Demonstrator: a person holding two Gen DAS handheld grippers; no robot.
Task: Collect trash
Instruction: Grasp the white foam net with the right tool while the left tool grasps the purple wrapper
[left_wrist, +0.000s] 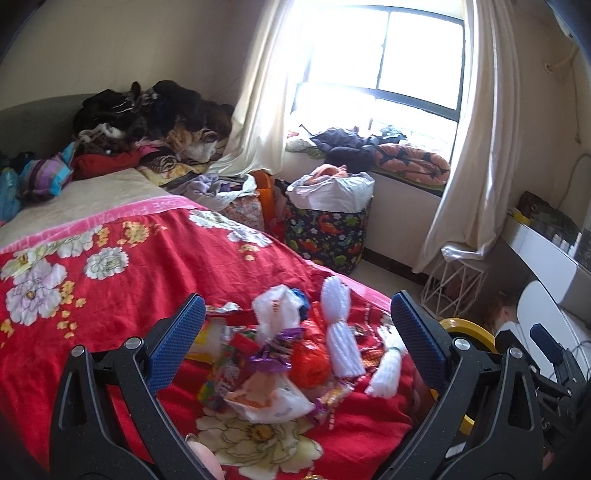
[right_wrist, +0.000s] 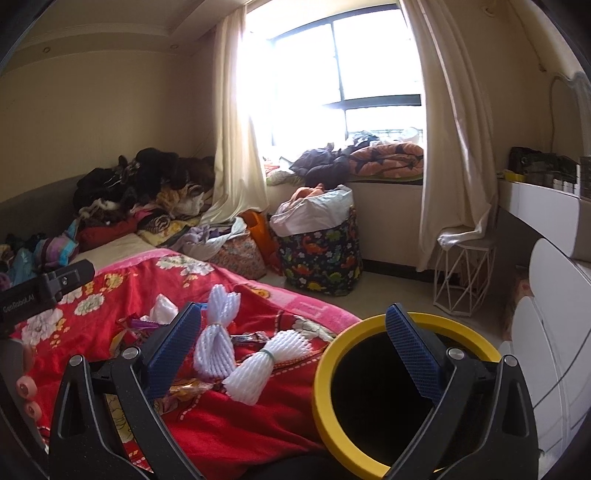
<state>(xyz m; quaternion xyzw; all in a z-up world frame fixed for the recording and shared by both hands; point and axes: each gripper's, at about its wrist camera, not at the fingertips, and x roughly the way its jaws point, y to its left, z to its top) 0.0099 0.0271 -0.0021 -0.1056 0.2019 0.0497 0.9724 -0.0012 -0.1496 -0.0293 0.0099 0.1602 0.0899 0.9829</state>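
A heap of trash (left_wrist: 280, 354) lies on the red floral blanket (left_wrist: 110, 295) at the bed's corner: plastic bags, coloured wrappers, an orange bag (left_wrist: 310, 358) and white foam nets (left_wrist: 338, 325). My left gripper (left_wrist: 297, 314) hovers open just above the heap, with nothing between its fingers. In the right wrist view the foam nets (right_wrist: 221, 350) lie on the blanket beside a yellow-rimmed bin (right_wrist: 373, 398) with a dark inside. My right gripper (right_wrist: 293, 325) is open and empty, its right finger over the bin's mouth. The bin rim (left_wrist: 467, 328) also shows past the left gripper's right finger.
Piled clothes (left_wrist: 147, 118) cover the bed's far end. A dinosaur-print basket (left_wrist: 328, 229) with a white liner stands on the floor under the window. A white wire stool (right_wrist: 463, 280) and white furniture (right_wrist: 546, 295) stand at the right. The left gripper's body (right_wrist: 44, 291) shows at the right view's left.
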